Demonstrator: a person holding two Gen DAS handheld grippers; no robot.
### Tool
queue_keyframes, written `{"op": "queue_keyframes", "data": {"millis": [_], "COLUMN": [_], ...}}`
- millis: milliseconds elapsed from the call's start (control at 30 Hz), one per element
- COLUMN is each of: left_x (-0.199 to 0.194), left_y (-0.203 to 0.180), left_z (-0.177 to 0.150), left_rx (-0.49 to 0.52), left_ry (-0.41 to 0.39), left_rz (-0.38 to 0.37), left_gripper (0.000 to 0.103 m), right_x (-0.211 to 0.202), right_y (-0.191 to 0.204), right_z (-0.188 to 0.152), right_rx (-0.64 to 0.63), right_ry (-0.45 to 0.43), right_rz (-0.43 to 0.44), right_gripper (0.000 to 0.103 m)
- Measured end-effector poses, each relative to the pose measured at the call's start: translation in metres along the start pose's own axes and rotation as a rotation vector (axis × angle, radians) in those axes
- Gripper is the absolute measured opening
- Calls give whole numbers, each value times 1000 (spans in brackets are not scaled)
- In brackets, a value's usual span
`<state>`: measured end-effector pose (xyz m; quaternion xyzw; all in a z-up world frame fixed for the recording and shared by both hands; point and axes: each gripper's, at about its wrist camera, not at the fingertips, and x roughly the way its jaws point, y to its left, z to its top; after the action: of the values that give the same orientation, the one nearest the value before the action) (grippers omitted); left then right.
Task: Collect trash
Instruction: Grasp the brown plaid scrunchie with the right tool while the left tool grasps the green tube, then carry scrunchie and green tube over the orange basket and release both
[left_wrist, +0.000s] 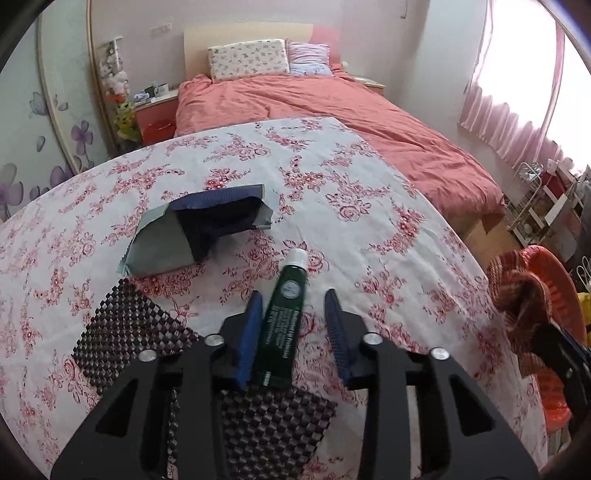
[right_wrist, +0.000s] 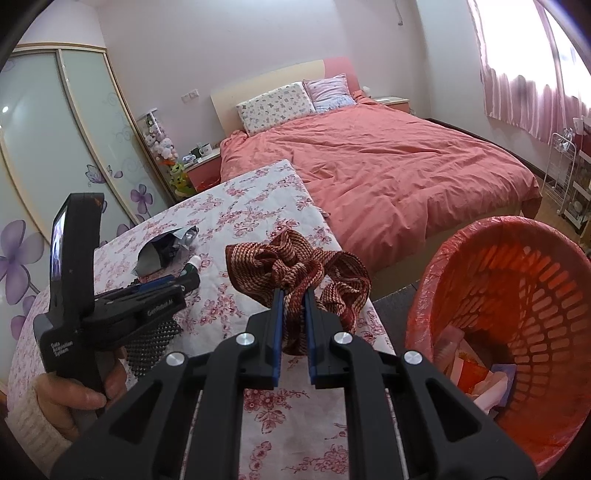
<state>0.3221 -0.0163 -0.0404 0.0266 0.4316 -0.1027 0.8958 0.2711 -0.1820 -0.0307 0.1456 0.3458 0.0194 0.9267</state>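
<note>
A dark green tube (left_wrist: 282, 314) with a white cap lies on the floral table (left_wrist: 369, 177), between the fingers of my open left gripper (left_wrist: 294, 295); it touches the left pad. Beyond it lies an opened silver and blue foil bag (left_wrist: 199, 232). My right gripper (right_wrist: 294, 290) is shut on a crumpled red striped cloth (right_wrist: 295, 266) and holds it above the table's right edge, left of the red bin (right_wrist: 517, 240). The cloth (left_wrist: 517, 291) and the bin (left_wrist: 554, 406) also show at the right of the left wrist view. The tube (right_wrist: 190, 275) and the bag (right_wrist: 162, 247) show beside the left gripper in the right wrist view.
A black mesh mat (left_wrist: 122, 332) lies under my left gripper. The bin holds paper and wrappers (right_wrist: 480, 376). A bed with a coral cover (right_wrist: 388, 166) stands behind the table. A white wire rack (right_wrist: 569, 177) stands at the far right.
</note>
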Motion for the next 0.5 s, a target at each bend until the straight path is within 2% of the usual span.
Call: {"op": "queue_keyframes", "data": {"millis": [67, 233, 500], "left_x": [2, 2, -14], "left_y": [0, -3, -4], "left_z": [2, 2, -1], "left_rx": [-2, 6, 2], "left_ry": [0, -10, -40], "left_rz": [8, 17, 0], "left_gripper": [24, 20, 20], "right_x": [0, 0, -17], "right_y": [-2, -5, -12], "right_z": [0, -1, 1], "right_rx": [3, 10, 16], "right_ry": [1, 0, -30], "right_rz": [-2, -4, -10], "right_gripper": [12, 12, 12]}}
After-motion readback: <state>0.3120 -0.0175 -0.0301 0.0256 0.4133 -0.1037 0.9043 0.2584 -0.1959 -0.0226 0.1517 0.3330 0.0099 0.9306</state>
